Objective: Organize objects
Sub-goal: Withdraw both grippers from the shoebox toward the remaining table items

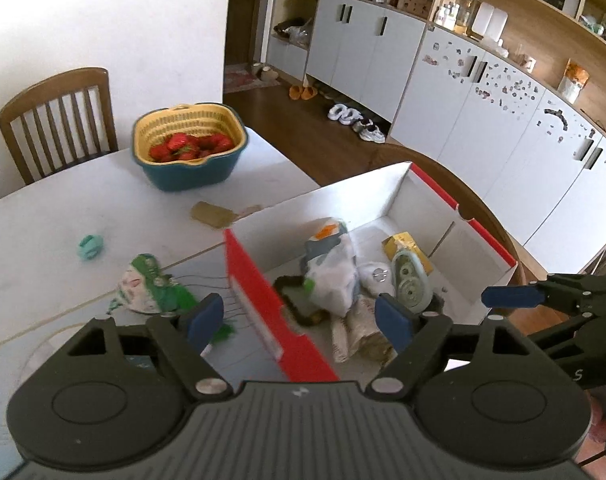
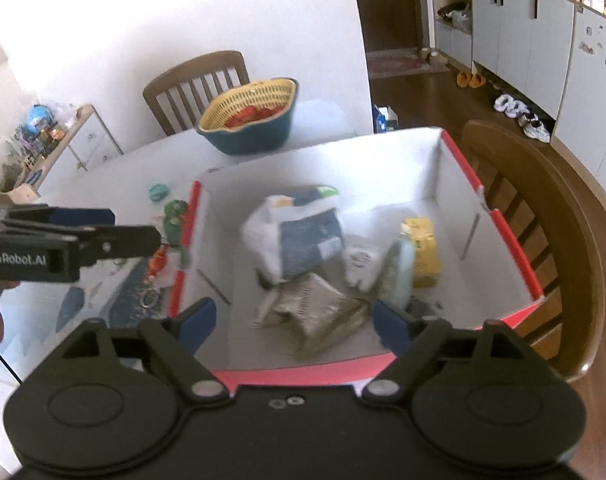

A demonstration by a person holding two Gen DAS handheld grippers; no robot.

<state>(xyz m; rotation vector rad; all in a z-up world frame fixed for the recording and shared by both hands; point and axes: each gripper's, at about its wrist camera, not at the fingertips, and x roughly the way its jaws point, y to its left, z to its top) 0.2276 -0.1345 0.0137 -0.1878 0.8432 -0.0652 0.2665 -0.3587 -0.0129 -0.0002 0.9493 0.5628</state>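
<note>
A red and white cardboard box [image 1: 431, 208] [image 2: 455, 184] sits open on the white table. Inside lie a plastic bag of packets [image 1: 335, 268] [image 2: 299, 232], a yellow packet [image 1: 407, 248] [image 2: 421, 250], a pale green oval gadget [image 1: 409, 280] and a crumpled paper bag [image 2: 315, 312]. My left gripper [image 1: 301, 320] is open and empty, straddling the box's near red wall. My right gripper [image 2: 293, 324] is open and empty above the box's near edge. On the table left of the box lie a green and white wrapper [image 1: 147, 284] [image 2: 175, 216] and a small teal object [image 1: 90, 246] [image 2: 159, 191].
A blue bowl with a yellow strainer of strawberries [image 1: 189, 146] [image 2: 251, 116] stands at the table's far side. A tan card [image 1: 215, 214] lies near the box. Wooden chairs [image 1: 59, 120] [image 2: 543, 240] stand behind and right of the table. Orange bits and a key ring [image 2: 151, 296] lie by the box.
</note>
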